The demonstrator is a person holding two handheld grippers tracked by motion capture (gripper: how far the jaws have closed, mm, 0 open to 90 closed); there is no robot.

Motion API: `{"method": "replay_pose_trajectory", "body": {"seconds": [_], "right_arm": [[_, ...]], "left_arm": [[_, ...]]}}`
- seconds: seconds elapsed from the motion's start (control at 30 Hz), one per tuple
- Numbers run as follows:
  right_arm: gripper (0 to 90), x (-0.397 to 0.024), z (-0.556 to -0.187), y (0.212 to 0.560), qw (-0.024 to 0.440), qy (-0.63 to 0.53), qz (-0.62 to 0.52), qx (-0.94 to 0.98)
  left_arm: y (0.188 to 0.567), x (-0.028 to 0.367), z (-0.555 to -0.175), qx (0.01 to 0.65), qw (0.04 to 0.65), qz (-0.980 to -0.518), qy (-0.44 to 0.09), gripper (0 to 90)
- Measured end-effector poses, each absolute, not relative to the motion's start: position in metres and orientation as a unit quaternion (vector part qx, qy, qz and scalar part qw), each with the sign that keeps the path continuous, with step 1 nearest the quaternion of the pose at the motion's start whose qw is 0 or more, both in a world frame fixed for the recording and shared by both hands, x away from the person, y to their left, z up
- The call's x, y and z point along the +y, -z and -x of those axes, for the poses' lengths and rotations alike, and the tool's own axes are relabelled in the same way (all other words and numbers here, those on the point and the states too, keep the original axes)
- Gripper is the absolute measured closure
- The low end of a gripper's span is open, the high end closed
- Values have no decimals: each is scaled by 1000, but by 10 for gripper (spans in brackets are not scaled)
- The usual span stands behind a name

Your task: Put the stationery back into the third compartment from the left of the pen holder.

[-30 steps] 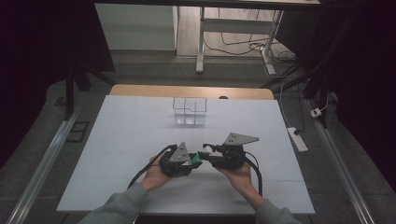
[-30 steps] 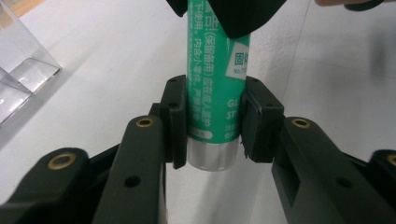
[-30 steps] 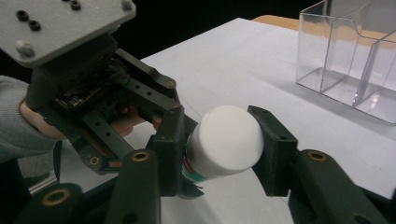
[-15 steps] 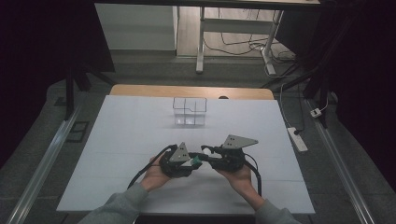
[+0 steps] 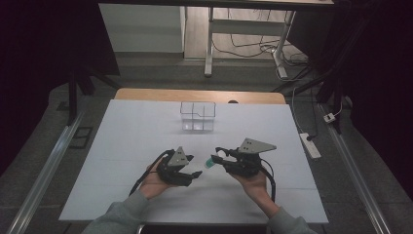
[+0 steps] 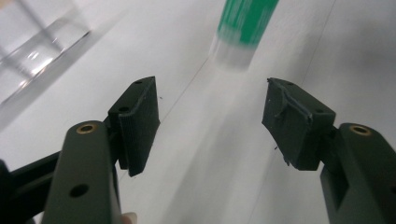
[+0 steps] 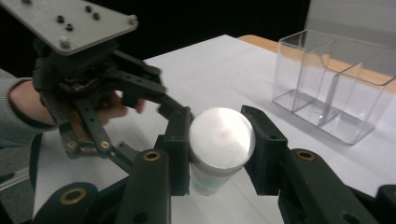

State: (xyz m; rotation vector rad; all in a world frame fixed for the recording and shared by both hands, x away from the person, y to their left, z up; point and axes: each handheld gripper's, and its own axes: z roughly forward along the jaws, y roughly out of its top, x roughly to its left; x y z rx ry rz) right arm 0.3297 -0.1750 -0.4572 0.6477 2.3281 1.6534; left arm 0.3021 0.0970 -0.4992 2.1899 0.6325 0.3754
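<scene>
A green tube with a white cap (image 5: 209, 164) hangs just above the white table (image 5: 126, 146), with my right gripper (image 5: 217, 157) shut on it. In the right gripper view its pads press both sides of the round white cap (image 7: 222, 139). My left gripper (image 5: 193, 166) sits a little to the left of the tube, and its jaws have just been opening. In the left gripper view that gripper (image 6: 210, 95) stands open with nothing between the pads, and the tube's green end (image 6: 245, 23) lies just beyond them.
A clear plastic organizer (image 5: 197, 116) with several compartments stands at the table's far middle, also seen in the right gripper view (image 7: 334, 79). Table legs and cables lie on the floor beyond the far edge. A power strip (image 5: 309, 145) lies off the right edge.
The left gripper has opened, let go of the green tube and drawn back to the left. The right gripper keeps its grip and has hardly moved.
</scene>
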Motion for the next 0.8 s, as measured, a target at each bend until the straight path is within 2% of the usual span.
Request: {"method": "replay_pose_trajectory", "body": {"seconds": [0.3,0.6,0.8], "right_arm": [[645,-181,-348,438,145,-567,-235,776],[644,-178,-390,417,179,-567,-262,760],[644,-167,-424,411,184,-565,-289,751]], "left_arm": [[498,142,-286,297,400,-854,-151,352],[503,178,-276,338,401,-837,-158,349],[506,189,-272,346,400,-834,-159,348]]}}
